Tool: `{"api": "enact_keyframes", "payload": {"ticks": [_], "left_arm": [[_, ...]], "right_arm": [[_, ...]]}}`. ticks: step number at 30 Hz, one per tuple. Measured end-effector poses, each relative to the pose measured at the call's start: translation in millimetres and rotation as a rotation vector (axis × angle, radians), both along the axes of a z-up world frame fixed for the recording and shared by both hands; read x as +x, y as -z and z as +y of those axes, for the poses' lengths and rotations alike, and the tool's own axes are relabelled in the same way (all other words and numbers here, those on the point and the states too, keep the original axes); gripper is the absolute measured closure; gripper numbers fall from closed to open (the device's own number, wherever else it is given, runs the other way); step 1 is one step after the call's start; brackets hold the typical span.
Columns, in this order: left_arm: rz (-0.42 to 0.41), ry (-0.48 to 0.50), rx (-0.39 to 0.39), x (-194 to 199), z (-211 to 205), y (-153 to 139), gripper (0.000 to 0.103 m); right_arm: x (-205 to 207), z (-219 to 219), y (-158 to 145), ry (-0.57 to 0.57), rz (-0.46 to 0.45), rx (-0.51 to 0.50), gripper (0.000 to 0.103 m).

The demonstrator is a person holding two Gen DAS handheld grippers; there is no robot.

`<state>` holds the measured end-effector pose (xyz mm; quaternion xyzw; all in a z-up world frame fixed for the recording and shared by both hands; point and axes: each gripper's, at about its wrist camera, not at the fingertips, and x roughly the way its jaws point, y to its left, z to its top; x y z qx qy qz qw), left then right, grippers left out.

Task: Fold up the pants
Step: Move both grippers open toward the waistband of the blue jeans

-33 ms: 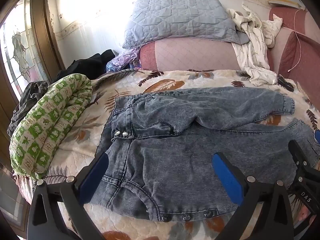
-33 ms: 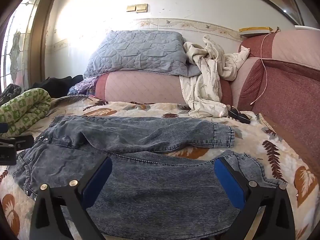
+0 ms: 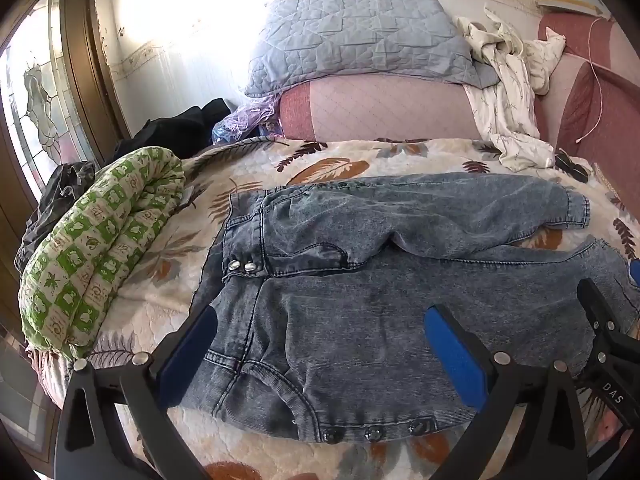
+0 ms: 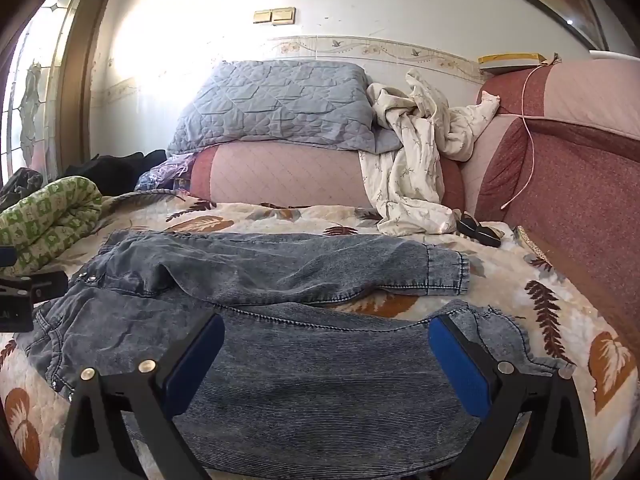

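Left claw: jaws spread wide, grasping nothing, above the waist end of the pants. Right claw: likewise released, over the near leg. Pants: grey-blue denim, spread flat on the feather-print bed; green patterned quilt alongside.

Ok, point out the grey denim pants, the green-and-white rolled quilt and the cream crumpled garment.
grey denim pants (image 3: 360, 320), left wrist view, near leg's thigh.
green-and-white rolled quilt (image 3: 100, 248), left wrist view, middle of roll.
cream crumpled garment (image 4: 408, 168), right wrist view, hanging part.
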<state>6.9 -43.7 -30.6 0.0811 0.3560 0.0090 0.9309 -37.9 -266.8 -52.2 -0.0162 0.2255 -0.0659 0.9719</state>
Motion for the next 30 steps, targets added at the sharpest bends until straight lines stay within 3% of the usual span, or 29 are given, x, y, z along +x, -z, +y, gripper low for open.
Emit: {"api": "enact_keyframes", "payload": {"ticks": [30], "left_arm": [[0.039,-0.007,0.02,2.5,-0.7,17.2,0.0]], "right_arm": [[2.3,1.8,3.2,-0.004,0.028,-0.018,0.0]]}}
